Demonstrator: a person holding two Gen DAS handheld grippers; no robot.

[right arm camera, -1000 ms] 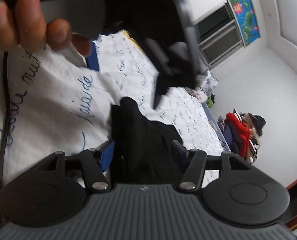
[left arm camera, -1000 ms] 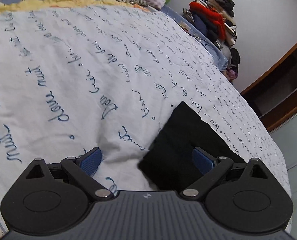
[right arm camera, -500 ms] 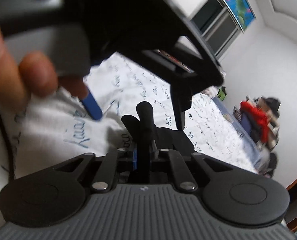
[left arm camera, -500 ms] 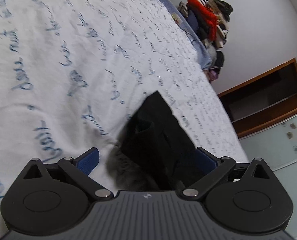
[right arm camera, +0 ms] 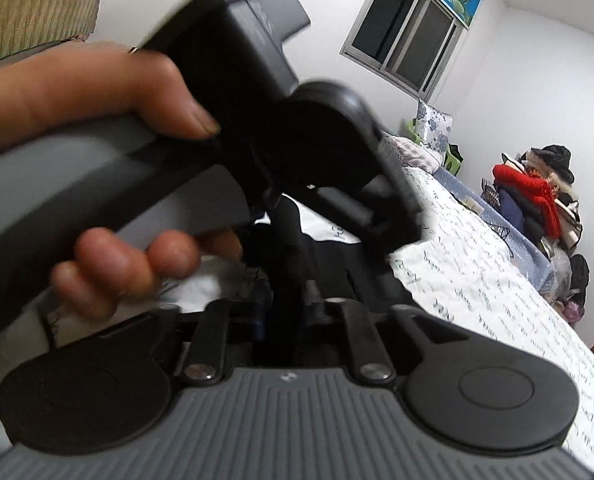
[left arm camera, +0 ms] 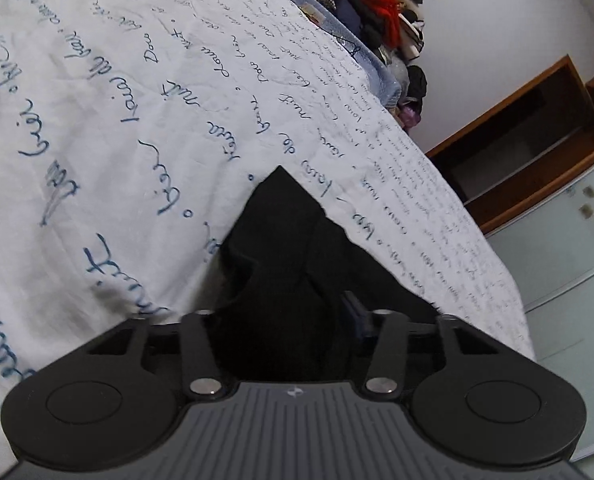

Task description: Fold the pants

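**Both tools grip the black pants on the bed**

The left tool [left arm camera: 281,312] has just been closing and now clenches a bunched fold of the pants [left arm camera: 281,240], which lie on the near right part of the bed [left arm camera: 117,120], on its white sheet with blue script. The right tool [right arm camera: 285,312] has just eased open slightly, yet its jaws still pinch a raised ridge of the pants [right arm camera: 293,240]. In the right wrist view the left hand [right arm camera: 109,160] holds its tool's handle close ahead. A clothes pile [left arm camera: 377,28] sits far right.
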